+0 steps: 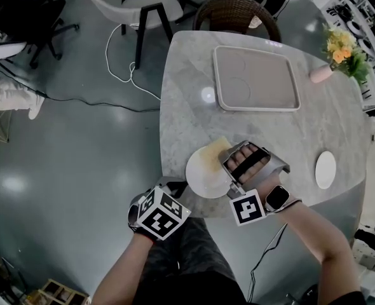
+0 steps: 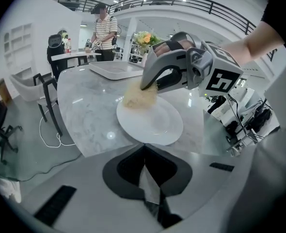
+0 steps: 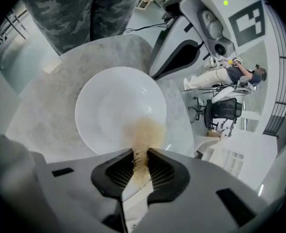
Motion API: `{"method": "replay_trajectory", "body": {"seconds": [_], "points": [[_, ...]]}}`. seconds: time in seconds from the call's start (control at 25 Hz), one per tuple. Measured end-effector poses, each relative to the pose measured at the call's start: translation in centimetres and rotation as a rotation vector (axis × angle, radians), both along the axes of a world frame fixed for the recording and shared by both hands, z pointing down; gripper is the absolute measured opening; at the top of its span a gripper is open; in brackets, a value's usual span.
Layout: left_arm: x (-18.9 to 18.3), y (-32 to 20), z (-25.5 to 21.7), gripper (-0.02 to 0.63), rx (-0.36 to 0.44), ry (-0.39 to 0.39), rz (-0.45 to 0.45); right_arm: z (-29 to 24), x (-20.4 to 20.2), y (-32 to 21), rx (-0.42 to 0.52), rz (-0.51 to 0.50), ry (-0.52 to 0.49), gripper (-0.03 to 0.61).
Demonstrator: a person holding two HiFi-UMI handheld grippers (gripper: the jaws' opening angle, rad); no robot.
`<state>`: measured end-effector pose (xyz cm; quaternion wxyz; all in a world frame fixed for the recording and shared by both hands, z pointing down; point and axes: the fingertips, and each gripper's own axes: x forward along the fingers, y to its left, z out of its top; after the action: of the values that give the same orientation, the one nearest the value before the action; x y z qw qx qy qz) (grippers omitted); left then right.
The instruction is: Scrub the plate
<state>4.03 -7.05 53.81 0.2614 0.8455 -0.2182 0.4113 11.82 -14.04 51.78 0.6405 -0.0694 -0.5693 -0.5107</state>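
Both grippers are at the white plate (image 1: 203, 171), which lies flat close to the near edge of the marble worktop (image 1: 194, 107). The right gripper (image 3: 140, 152) has its jaws clamped on a tan scrubbing pad (image 3: 144, 130). The pad's long axis runs straight forward out of the jaws. Its free end lies on the plate's rim just ahead, and the plate's centre is further forward. The left gripper (image 2: 144, 149) has its jaws together on nothing, with the plate's rim right before their tips; whether they touch it I cannot tell. The plate is round, without a long axis. I judge the right gripper must push the pad forward.
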Motion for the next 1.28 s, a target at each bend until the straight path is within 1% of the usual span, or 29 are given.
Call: {"method": "replay_trajectory", "body": {"seconds": [0.24, 0.4, 0.56, 0.68, 0.8, 0.88, 1.04, 1.28], "points": [[0.1, 0.1, 0.2, 0.012, -0.001, -0.002, 0.008, 0.7, 3.4, 2.0, -0.031, 0.01, 0.05, 0.072], [0.1, 0.0, 0.1, 0.012, -0.001, -0.002, 0.008, 0.8, 3.9, 4.0, -0.064, -0.03, 0.067, 0.072], [0.1, 0.0, 0.0, 0.012, -0.003, 0.0, 0.008, 0.8, 3.1, 6.6, -0.13, -0.069, 0.063, 0.072], [0.2, 0.1, 0.0, 0.012, -0.004, 0.003, 0.007, 0.8, 1.7, 8.3, -0.183, -0.091, 0.049, 0.072], [0.2, 0.0, 0.1, 0.012, -0.005, 0.007, 0.006, 0.7, 0.1, 8.6, -0.189, -0.122, 0.034, 0.072], [0.2, 0.1, 0.1, 0.012, -0.007, 0.009, 0.004, 0.8, -0.8, 8.1, -0.189, -0.122, 0.018, 0.072], [0.1, 0.0, 0.1, 0.012, -0.012, 0.007, 0.0, 0.9, -2.3, 6.2, -0.181, -0.088, -0.022, 0.072], [0.1, -0.1, 0.1, 0.012, -0.013, 0.007, 0.002, 0.7, -3.4, 3.6, -0.168, 0.049, -0.114, 0.072]]}}
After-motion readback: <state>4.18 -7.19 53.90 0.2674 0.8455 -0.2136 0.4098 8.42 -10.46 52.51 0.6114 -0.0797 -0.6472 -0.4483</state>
